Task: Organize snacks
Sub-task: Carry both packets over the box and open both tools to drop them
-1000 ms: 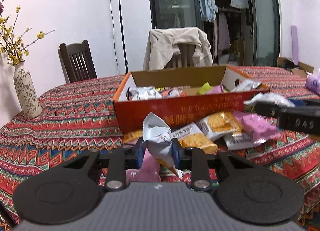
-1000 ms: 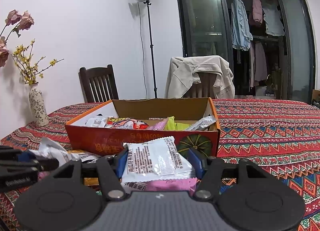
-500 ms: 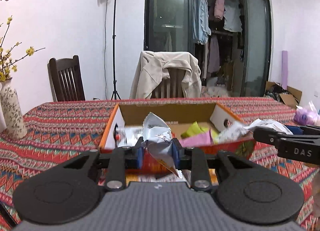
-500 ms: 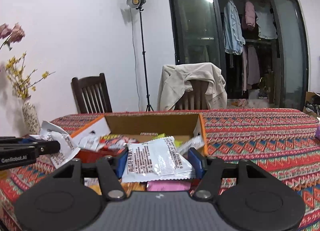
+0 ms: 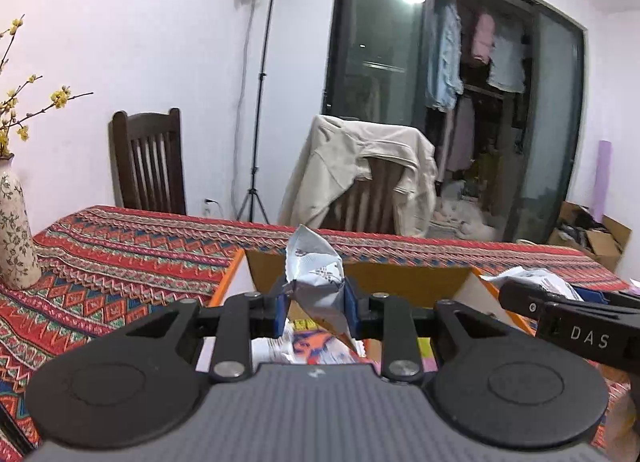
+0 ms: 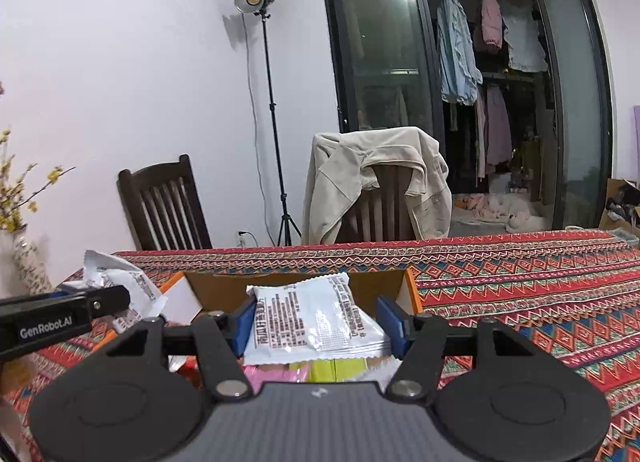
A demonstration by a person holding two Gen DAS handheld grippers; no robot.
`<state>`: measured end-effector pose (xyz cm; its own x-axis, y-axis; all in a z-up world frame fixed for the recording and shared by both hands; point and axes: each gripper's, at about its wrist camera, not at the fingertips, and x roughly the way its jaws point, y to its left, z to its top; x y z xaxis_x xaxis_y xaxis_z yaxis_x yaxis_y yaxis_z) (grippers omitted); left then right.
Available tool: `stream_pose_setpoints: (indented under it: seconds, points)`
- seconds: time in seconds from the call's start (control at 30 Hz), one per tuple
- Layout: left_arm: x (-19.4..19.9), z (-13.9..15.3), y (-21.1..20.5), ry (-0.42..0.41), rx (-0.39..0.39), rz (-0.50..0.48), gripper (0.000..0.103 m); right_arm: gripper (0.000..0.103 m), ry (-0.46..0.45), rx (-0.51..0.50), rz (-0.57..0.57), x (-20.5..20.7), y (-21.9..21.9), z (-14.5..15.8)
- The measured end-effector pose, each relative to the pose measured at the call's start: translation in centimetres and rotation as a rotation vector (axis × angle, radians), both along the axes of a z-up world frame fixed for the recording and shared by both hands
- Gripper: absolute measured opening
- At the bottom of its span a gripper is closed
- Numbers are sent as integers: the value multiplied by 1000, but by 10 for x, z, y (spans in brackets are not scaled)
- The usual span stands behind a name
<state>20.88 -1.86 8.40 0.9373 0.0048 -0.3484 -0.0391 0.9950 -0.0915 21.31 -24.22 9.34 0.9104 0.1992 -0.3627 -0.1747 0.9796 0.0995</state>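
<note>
Blue pads on your left gripper (image 5: pixel 314 304) are pinched tight on a crumpled silver snack packet (image 5: pixel 316 282), which stands twisted and upright between them, above the open cardboard box (image 5: pixel 404 280). Landmark for everything else: that box. Your left gripper's body hides most of the box's inside; only a strip of blurred, colourful wrappers shows beneath the packet, and you cannot tell what they are.

Your right gripper (image 6: pixel 322 324) is closed less far, its blue pads pressed on the two side edges of a flat white snack packet (image 6: pixel 316 322), printed side up, held over the near part of the box (image 6: pixel 394 286). Pink and yellow wrappers (image 6: pixel 316 370) peek out under it, cut off by the gripper housing.

Each camera catches the other gripper only partly: from the left wrist the right one enters at the box's right side, its packet a white blur; from the right wrist the left one reaches in at the box's left, its packet crumpled.

Beyond the box lies the patterned red tablecloth (image 6: pixel 520 282). Behind the box stand a chair draped with a beige jacket (image 6: pixel 372 178), a bare wooden chair (image 6: pixel 164 202) and a lamp stand (image 6: pixel 268 102). Left of the box, a flowered vase (image 5: pixel 14 230) is cropped by the frame edge.
</note>
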Motion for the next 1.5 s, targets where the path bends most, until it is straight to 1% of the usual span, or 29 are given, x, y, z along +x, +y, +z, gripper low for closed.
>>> stream_pose_setpoints:
  seconds: [0.1,0.23,0.33,0.5,0.53,0.57,0.6,0.67,0.7,0.73,0.77,0.93,1.03,1.13,1.23,1.3,1.5]
  points:
    - [17,-7,2,-11,6,37,29,61,-4,-5,-17,20,8,-6]
    - [36,-23,6,28,9,55,29,61,-18,-26,-36,35,16,-26]
    - [44,-35,11,60,4,52,29,61,20,-21,-19,45,16,-41]
    - [46,-48,17,69,-9,35,31,61,55,-28,1,51,17,-56]
    - [46,-49,18,72,-16,33,40,63,62,-27,5,52,17,-57]
    - [46,-50,19,73,-24,33,52,64,73,-23,7,53,16,-58]
    - [44,-50,20,65,-30,39,57,68,81,-16,9,53,15,-59]
    - [39,-48,23,39,-38,61,91,87,86,2,10,52,12,-61]
    - [35,-47,24,20,-47,74,98,90,84,8,7,50,11,-61]
    - [33,-46,25,4,-54,85,103,99,80,15,6,48,9,-61]
    - [31,-45,27,-7,-59,92,103,103,76,21,4,47,9,-61]
    - [30,-42,29,-4,-72,91,103,103,74,32,-13,42,5,-64]
    - [26,-34,26,8,-71,96,103,103,79,34,-17,41,3,-61]
    - [14,-20,26,0,-79,91,103,103,64,32,-19,34,3,-49]
    - [1,-5,25,2,-68,105,103,103,37,26,-15,19,2,-33]
    - [-8,2,26,8,-74,95,103,103,29,21,-11,9,0,-23]
    - [-33,5,30,29,-50,64,103,103,32,-8,14,-21,-12,-12]
